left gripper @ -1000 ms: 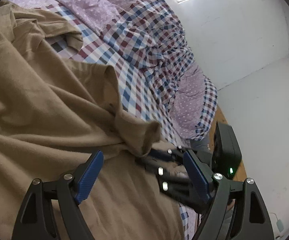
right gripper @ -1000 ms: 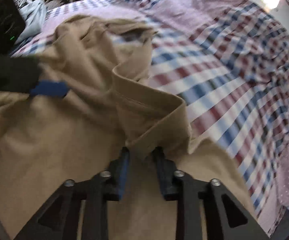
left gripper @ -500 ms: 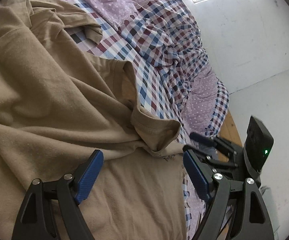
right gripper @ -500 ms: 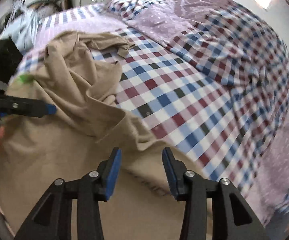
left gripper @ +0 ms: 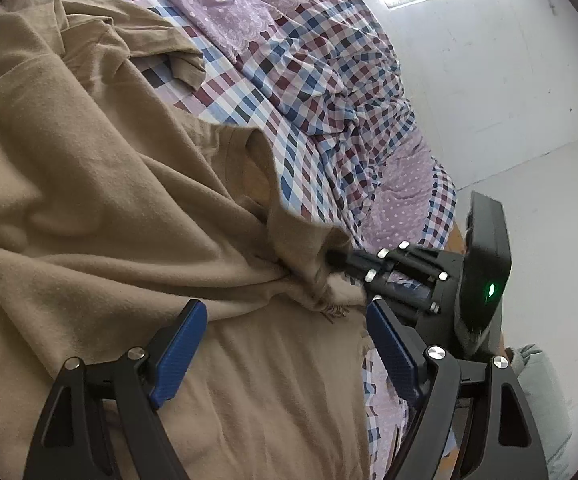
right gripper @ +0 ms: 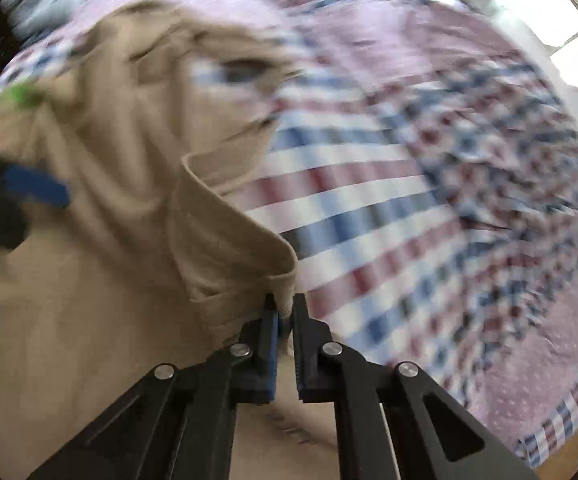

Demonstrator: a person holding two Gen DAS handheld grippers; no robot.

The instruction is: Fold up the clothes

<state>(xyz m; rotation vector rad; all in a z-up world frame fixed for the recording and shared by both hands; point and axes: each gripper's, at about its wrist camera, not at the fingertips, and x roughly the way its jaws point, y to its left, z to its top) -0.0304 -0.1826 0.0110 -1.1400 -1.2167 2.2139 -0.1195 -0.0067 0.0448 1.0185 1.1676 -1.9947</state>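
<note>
While the tan shirt (left gripper: 101,200) lies rumpled on the checked bed (left gripper: 321,80), right hand-held gripper (right gripper: 285,312) pinches its sleeve hem; left hand-held gripper (left gripper: 285,344) hangs released above it.

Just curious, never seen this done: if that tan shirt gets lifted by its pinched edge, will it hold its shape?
Probably not. The tan shirt lies in soft wrinkles, so it should droop. The right gripper pinches only a hem corner, so the rest likely trails.
</note>
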